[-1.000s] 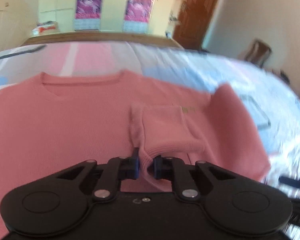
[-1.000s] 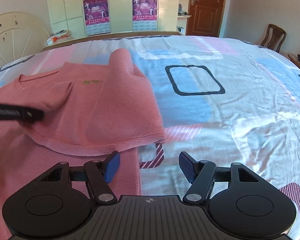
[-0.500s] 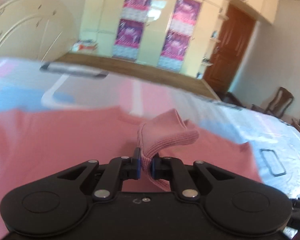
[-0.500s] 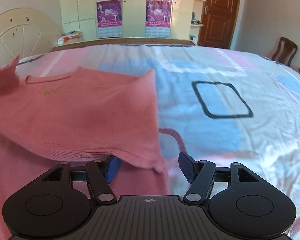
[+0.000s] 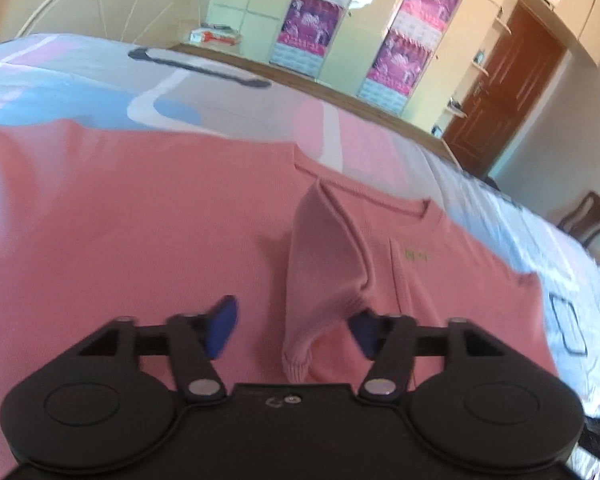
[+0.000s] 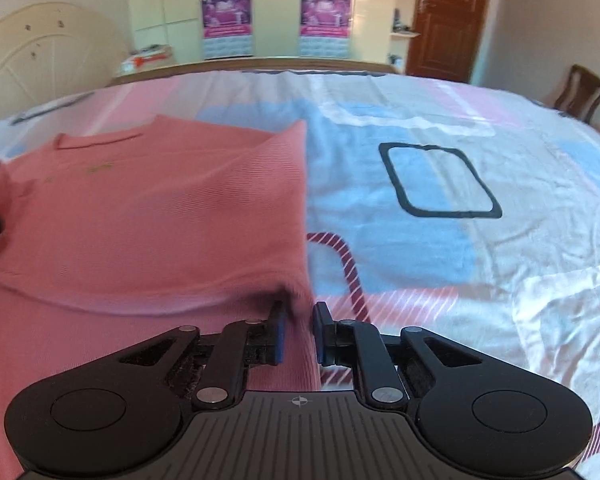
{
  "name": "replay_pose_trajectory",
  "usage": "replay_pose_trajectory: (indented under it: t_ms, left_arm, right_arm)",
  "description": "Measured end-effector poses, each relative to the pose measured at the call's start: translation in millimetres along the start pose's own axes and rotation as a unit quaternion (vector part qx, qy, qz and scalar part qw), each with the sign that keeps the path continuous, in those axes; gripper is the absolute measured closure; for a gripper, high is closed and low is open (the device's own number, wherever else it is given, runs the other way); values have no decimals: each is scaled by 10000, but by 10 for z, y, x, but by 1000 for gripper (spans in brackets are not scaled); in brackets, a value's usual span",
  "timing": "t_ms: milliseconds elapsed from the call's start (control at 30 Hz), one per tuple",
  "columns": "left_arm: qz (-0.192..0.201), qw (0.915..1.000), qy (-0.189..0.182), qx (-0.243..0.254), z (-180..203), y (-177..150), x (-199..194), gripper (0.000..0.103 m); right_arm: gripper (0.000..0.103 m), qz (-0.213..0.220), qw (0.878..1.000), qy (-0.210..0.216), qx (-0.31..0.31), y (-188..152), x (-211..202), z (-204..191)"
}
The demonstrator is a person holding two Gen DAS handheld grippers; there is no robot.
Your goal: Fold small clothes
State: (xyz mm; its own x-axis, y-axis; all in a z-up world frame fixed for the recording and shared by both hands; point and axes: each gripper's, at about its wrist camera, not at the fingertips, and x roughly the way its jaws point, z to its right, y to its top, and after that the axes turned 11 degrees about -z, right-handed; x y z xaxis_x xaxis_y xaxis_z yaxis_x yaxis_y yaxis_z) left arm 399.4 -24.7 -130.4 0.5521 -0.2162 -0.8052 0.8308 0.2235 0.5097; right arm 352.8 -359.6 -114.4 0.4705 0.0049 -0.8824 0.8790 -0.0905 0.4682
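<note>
A pink sweater (image 5: pixel 140 220) lies spread on the bed, neckline toward the far side. Its sleeve (image 5: pixel 320 264) stands up in a loose cone, cuff hanging between the blue pads of my left gripper (image 5: pixel 292 322). Those jaws are opening and stand wide, neither pad pressing the cuff. In the right wrist view the sweater (image 6: pixel 160 208) has its right side folded over the body. My right gripper (image 6: pixel 299 322) is closing on the lower corner of that folded edge, the fabric filling the narrow gap between its pads.
The patterned bedsheet (image 6: pixel 440 240) stretches to the right of the sweater. A cream headboard (image 6: pixel 40 60) stands at the far left, a wardrobe with pink posters (image 6: pixel 228 16) behind the bed, a brown door (image 6: pixel 448 20) and a wooden chair (image 6: pixel 580 92) at the right.
My left gripper carried the sleeve across the sweater toward the left, then let its jaws spring apart and released the cuff. My right gripper's jaws went from wide apart to nearly together on the folded edge.
</note>
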Motion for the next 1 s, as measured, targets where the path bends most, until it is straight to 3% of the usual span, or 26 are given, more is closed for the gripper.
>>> replay_pose_trajectory:
  t_ms: [100,167,233,300,367,433,633,700,800,833,867,900,1000]
  left_arm:
    - [-48,10000,-44,35,15,48,78,44]
    - [-122,9999,-75,-85,-7,80,162,48]
    - [-164,9994,-160,-270,-51,111,209,53]
    - [-131,9991,-230,-329,-79,142,224,65]
    - [-90,9993,-223,-273,-90,174,223,86]
    - [27,9994,-232,-263,-117,186,191,98]
    - [992,9945,-333,-53,-173,47,-129,99]
    - [1102,9937,-199,74,-152,-16,-135,99]
    - [789,9968,-10,-86,-214,-49,35,99]
    - [671,9976,77,-151,-233,-45,93,98]
    - [488,9985,163,-186,-246,-32,156,98]
    - [312,9990,221,-215,-247,-14,208,95]
    - [280,9984,487,-46,-200,-2,186,79]
  right_arm:
    - [77,110,9996,211,153,17,-122,55]
    - [61,181,9989,320,305,106,-125,81]
    - [61,221,9982,363,428,233,-69,104]
    - [61,219,9975,428,521,374,30,126]
    - [61,197,9968,479,607,517,145,143]
    - [61,157,9964,512,661,650,263,143]
    - [61,165,9953,582,757,972,523,178]
    - [61,121,9950,618,777,1060,609,191]
    - [66,68,9932,718,913,1160,694,224]
    - [92,33,9937,671,892,1186,716,221]
    - [97,-16,9949,560,842,1200,738,206]
    - [97,-4,9956,473,813,1201,750,204]
    - [96,87,9979,34,644,1170,757,163]
